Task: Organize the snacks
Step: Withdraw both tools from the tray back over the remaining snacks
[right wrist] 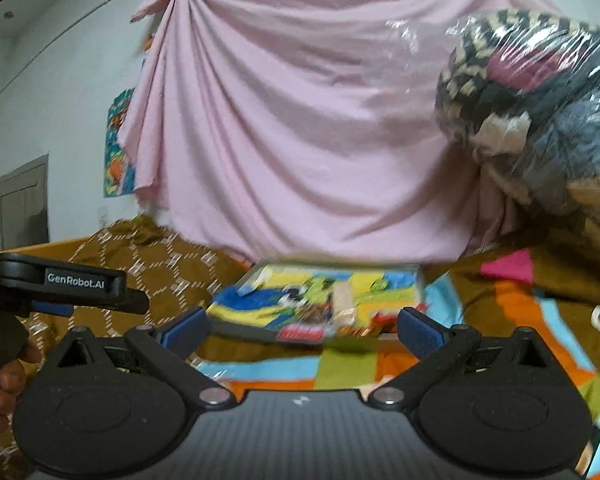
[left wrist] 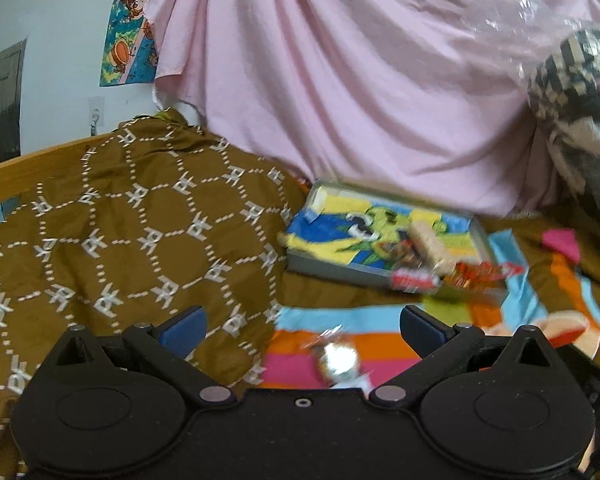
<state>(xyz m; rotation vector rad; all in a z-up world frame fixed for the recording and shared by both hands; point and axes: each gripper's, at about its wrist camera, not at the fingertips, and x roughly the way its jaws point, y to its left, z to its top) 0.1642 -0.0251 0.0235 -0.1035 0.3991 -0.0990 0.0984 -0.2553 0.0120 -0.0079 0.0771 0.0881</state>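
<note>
A shallow grey tray (left wrist: 300,266) with a colourful cartoon liner lies on the bed, also in the right wrist view (right wrist: 240,326). It holds a beige wafer bar (left wrist: 430,242) and red and orange snack packets (left wrist: 416,280) at its near right corner. A silver-wrapped snack (left wrist: 336,358) lies on the striped blanket (left wrist: 300,320) just below my left gripper (left wrist: 302,326), which is open and empty. My right gripper (right wrist: 302,328) is open and empty, just short of the tray. The left gripper (right wrist: 138,302) shows at the left of the right wrist view.
A brown patterned cloth (left wrist: 120,240) covers the bed to the left. A pink sheet (left wrist: 340,80) hangs behind. A plastic-wrapped bundle of fabric (right wrist: 540,112) sits high on the right. The view is motion-blurred.
</note>
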